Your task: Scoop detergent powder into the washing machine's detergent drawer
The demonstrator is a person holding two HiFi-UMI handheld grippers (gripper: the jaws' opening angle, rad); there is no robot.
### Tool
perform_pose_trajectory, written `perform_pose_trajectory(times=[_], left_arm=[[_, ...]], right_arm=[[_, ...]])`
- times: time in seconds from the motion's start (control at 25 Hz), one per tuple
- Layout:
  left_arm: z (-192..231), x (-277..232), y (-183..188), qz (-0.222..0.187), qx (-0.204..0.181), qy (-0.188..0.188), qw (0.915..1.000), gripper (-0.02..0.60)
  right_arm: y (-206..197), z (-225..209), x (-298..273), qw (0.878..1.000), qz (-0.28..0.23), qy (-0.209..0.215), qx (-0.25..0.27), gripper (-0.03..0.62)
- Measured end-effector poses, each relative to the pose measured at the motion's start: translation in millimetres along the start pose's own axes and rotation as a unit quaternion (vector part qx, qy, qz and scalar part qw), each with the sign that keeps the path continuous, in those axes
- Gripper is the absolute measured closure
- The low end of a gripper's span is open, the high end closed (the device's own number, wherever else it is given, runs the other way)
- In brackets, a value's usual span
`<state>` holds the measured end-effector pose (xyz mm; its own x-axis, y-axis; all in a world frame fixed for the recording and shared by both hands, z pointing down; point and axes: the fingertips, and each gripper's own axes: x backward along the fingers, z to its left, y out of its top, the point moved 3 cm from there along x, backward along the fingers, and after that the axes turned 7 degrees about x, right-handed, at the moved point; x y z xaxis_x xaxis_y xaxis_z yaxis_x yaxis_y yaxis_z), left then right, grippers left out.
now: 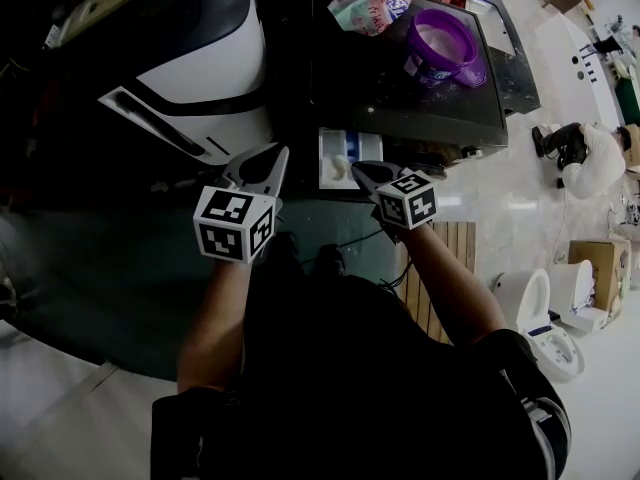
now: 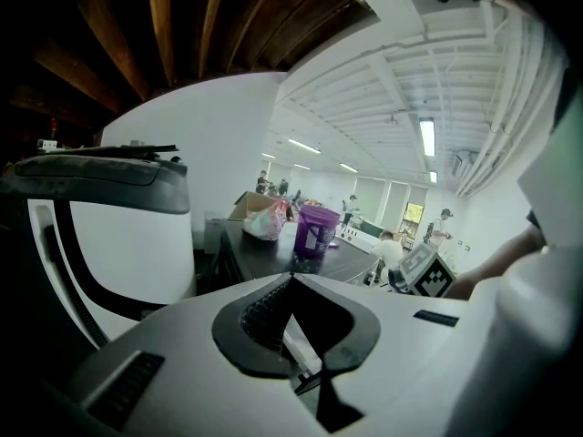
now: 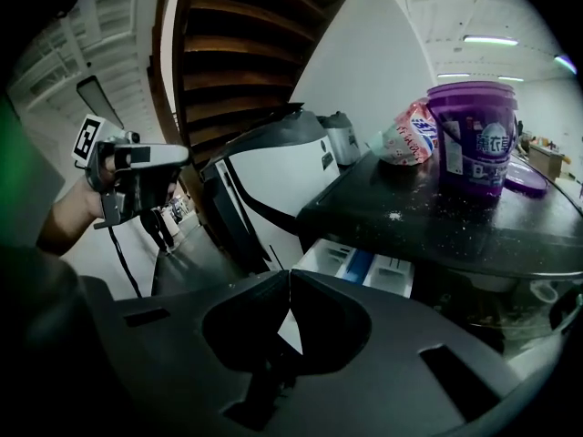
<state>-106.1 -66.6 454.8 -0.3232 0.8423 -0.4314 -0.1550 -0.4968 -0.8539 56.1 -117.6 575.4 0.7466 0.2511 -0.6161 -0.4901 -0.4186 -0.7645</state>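
The washing machine's dark top [image 1: 400,98] carries an open purple detergent bucket [image 1: 443,46] and a pink-and-white detergent bag [image 1: 372,8]. Below its front edge the white detergent drawer [image 1: 338,158] stands pulled out. My white left gripper [image 1: 268,158] hovers just left of the drawer, jaws shut on nothing. My black right gripper [image 1: 362,171] sits at the drawer's right, also shut and empty. In the right gripper view the drawer [image 3: 360,264] lies just beyond the closed tips [image 3: 290,271], with the bucket [image 3: 475,137] above. The left gripper view shows closed tips [image 2: 291,276] and the bucket [image 2: 316,230] farther off.
A white-and-black appliance [image 1: 200,78] stands left of the machine. A purple lid [image 3: 533,176] lies beside the bucket. On the floor at right are a crouching person [image 1: 590,158], a wooden pallet [image 1: 455,258], a cardboard box [image 1: 600,263] and toilets [image 1: 545,318].
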Motion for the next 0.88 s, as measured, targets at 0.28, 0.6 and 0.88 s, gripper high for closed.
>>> perform_pose_trajectory(times=[0.28, 0.6, 0.88], left_arm=[[-1, 2, -1, -0.001, 0.001, 0.002, 1.0000, 0.574], [-1, 5, -3, -0.001, 0.003, 0.006, 1.0000, 0.574], [-1, 8, -2, -0.003, 0.004, 0.009, 0.9999, 0.574]], right_arm=[[0, 5, -2, 0.998, 0.014, -0.010, 0.059, 0.574], [4, 16, -3, 0.994, 0.026, -0.012, 0.106, 0.576], [6, 19, -3, 0.990, 0.032, -0.017, 0.133, 0.575]])
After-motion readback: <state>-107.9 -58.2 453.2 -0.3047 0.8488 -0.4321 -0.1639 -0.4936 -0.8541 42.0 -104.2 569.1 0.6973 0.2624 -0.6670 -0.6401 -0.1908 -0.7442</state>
